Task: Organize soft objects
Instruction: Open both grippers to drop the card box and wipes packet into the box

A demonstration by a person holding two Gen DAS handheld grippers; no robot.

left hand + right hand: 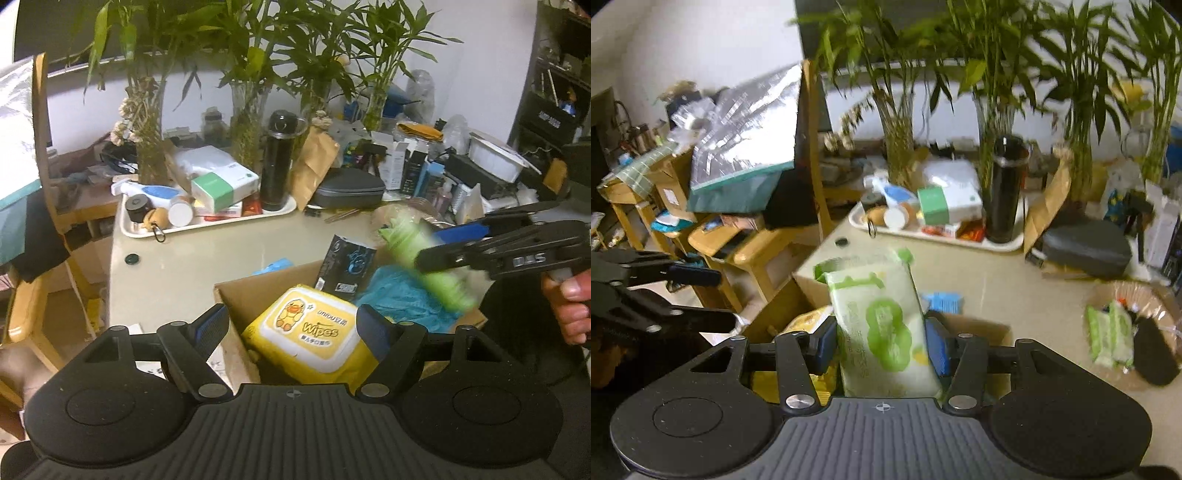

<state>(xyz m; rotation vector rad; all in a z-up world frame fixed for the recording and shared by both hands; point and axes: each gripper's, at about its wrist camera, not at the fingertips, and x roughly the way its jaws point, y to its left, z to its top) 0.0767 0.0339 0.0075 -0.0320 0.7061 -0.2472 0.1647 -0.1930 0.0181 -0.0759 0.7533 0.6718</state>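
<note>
A cardboard box (229, 295) stands at the table's near edge. In it lie a yellow duck-print wipes pack (310, 332), a black pack (347, 266) and a blue cloth (402, 299). My left gripper (291, 325) hovers open over the box, one finger outside its wall and the other above the yellow pack. A green-and-white wipes pack (882, 332) hangs upright between the pads of my right gripper (881, 347), which stands open over the box (979, 328). In the left wrist view that green pack (432, 266) is blurred beside the sharp right gripper (454, 245).
A white tray (207, 225) with bottles and a black flask (277, 158) sits behind the box, below vases of bamboo. A grey case (347, 192) lies mid-table. A wrapped basket (1108, 291) with green packs sits right. Wooden chairs (750, 251) stand left. A hand (569, 306) holds the right gripper.
</note>
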